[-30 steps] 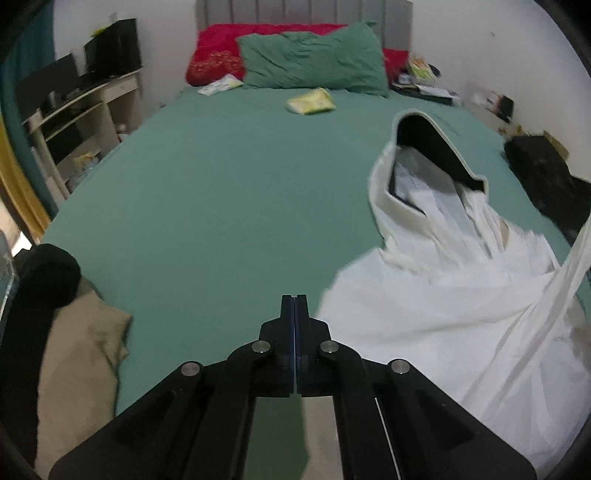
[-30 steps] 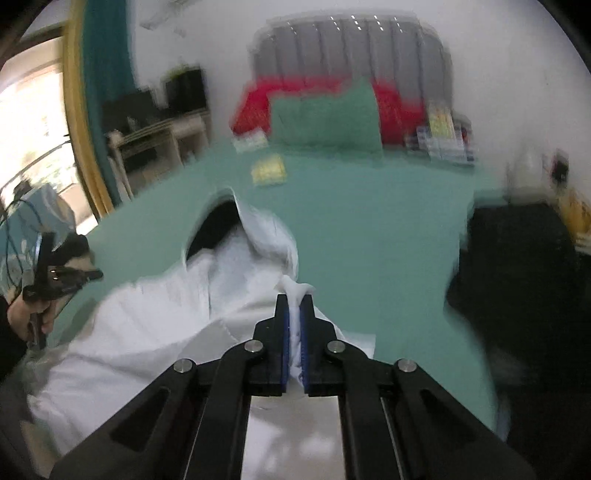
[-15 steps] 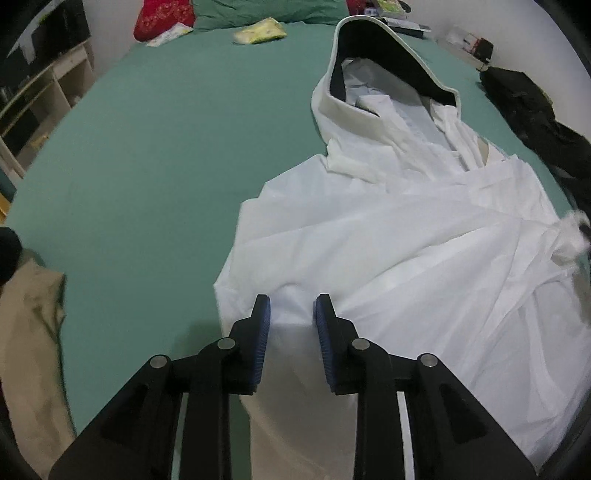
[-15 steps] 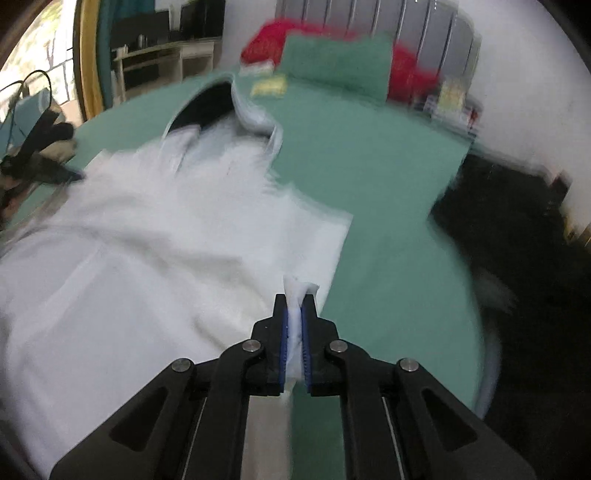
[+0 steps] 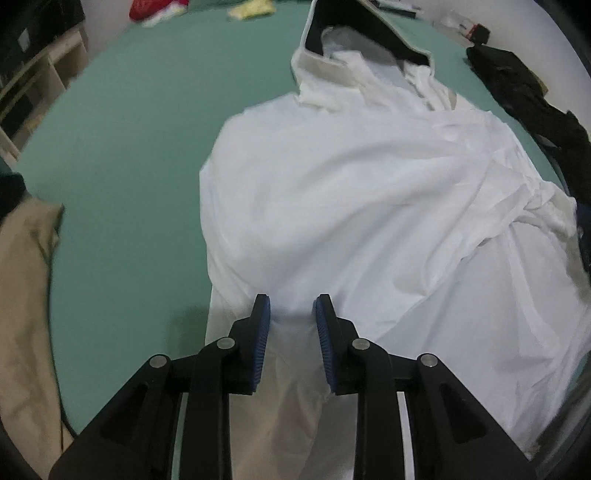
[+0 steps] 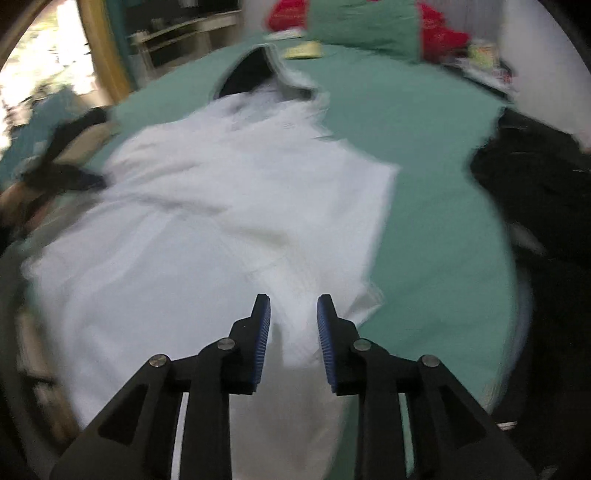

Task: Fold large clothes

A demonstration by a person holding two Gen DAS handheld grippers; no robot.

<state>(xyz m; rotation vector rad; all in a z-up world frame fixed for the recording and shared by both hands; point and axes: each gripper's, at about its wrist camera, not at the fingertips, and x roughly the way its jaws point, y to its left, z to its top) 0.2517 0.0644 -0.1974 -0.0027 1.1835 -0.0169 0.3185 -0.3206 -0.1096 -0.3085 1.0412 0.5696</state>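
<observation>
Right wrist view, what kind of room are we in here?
Most likely a bedroom. A white garment lies spread on a bed with a green sheet, a green pillow sits at the far end, and a shelf unit stands along the wall.

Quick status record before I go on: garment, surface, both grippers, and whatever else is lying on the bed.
garment: white hooded garment, spread on the bed, hood with dark lining away from the grippers
surface: green bedsheet
left gripper: open, fingers over the garment's near edge, gripping nothing
right gripper: open, over the near white fabric; view blurred
other items: beige cloth at left; black clothing at right
</observation>
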